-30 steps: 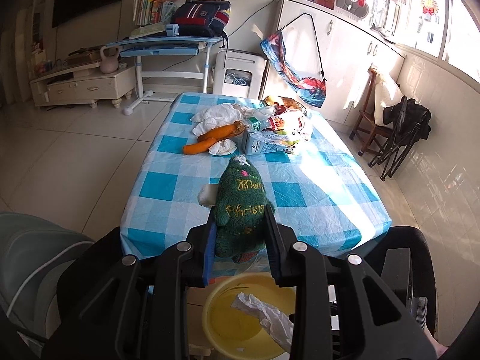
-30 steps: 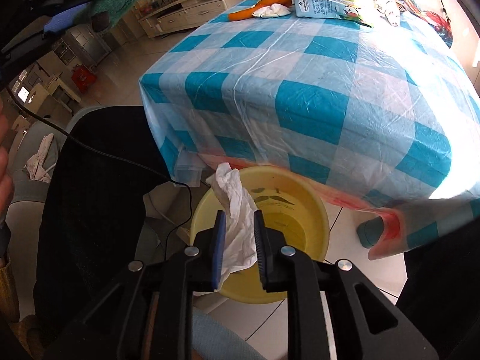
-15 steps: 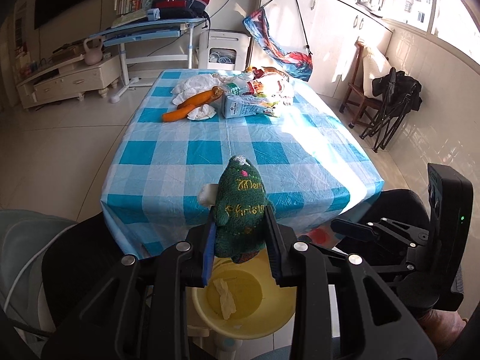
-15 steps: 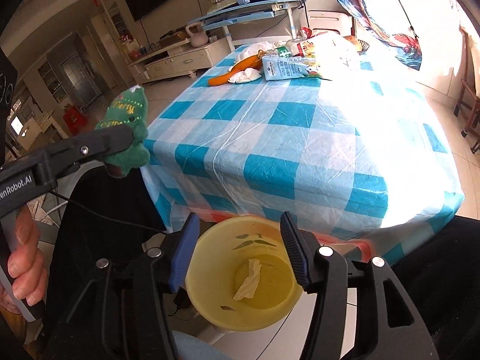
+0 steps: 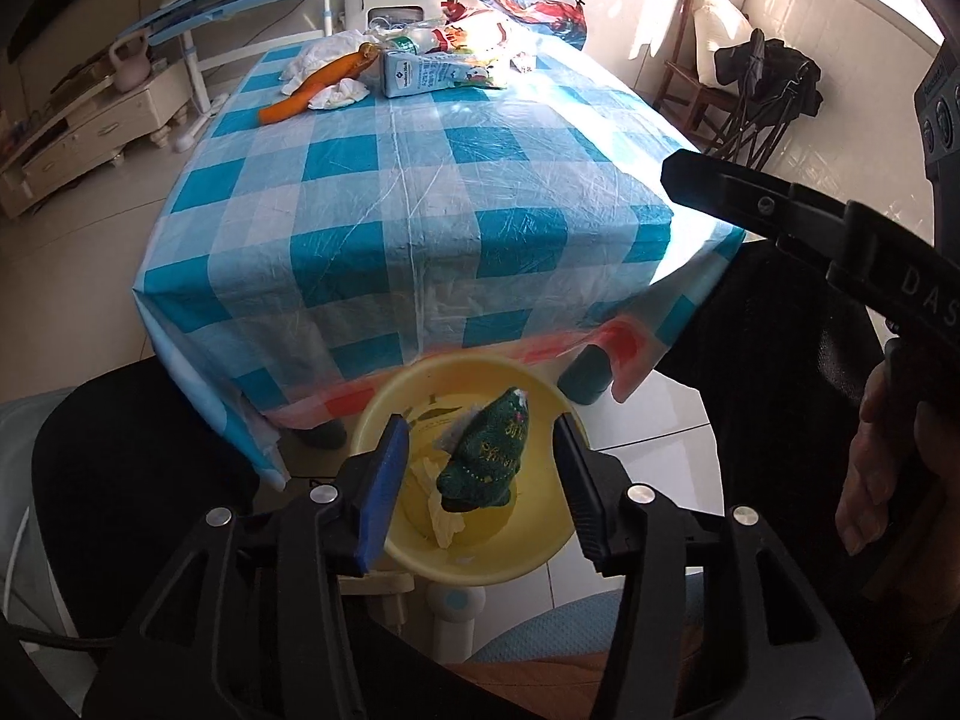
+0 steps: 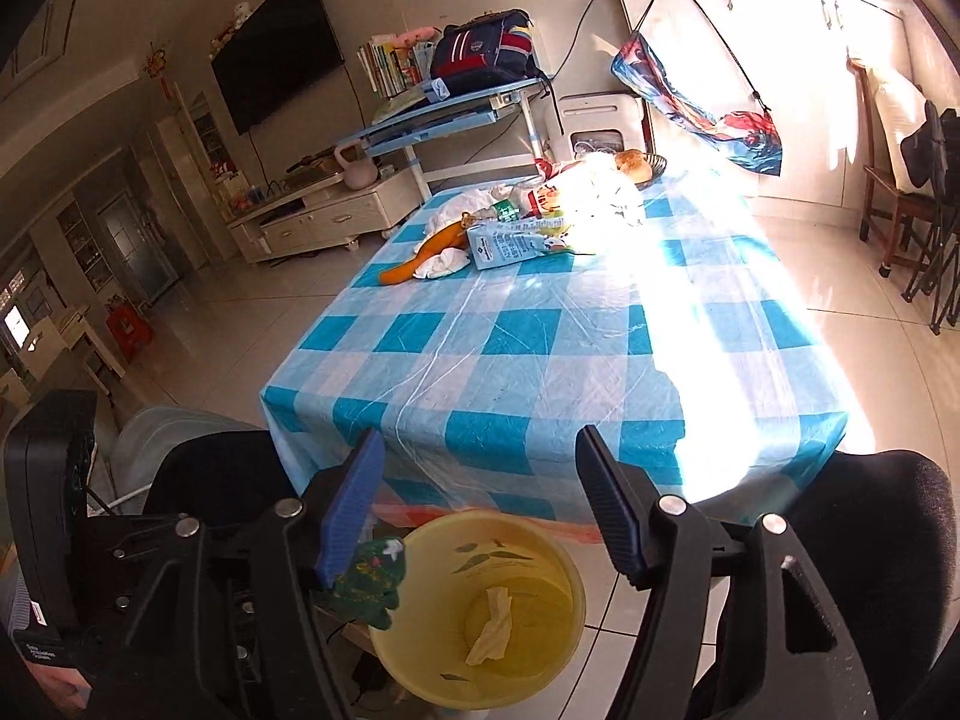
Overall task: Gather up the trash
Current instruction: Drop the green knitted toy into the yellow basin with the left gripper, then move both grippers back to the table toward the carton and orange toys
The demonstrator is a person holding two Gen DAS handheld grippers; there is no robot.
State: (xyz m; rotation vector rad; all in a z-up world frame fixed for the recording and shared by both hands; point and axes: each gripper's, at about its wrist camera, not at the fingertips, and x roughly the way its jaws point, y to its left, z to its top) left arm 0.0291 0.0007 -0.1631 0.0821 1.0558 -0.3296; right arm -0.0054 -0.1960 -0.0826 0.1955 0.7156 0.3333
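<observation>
Two grippers over a round yellow plastic bin (image 5: 540, 564), the landmark. Left gripper (image 5: 480, 480) jaws opening, pads clear of the fuzzy green knitted toy (image 5: 486, 459), cone-shaped with gold stitching, which sits between them above the bin mouth. Right gripper (image 6: 480, 504) jaws opening, nothing between them. Crumpled white tissue (image 6: 489, 624) lies inside the bin. Beyond the bin, table under glossy blue-white checked cloth (image 6: 510, 360). At its far end: orange carrot-shaped thing (image 6: 420, 255), white wads, a flat carton (image 6: 510, 246), wrappers.
</observation>
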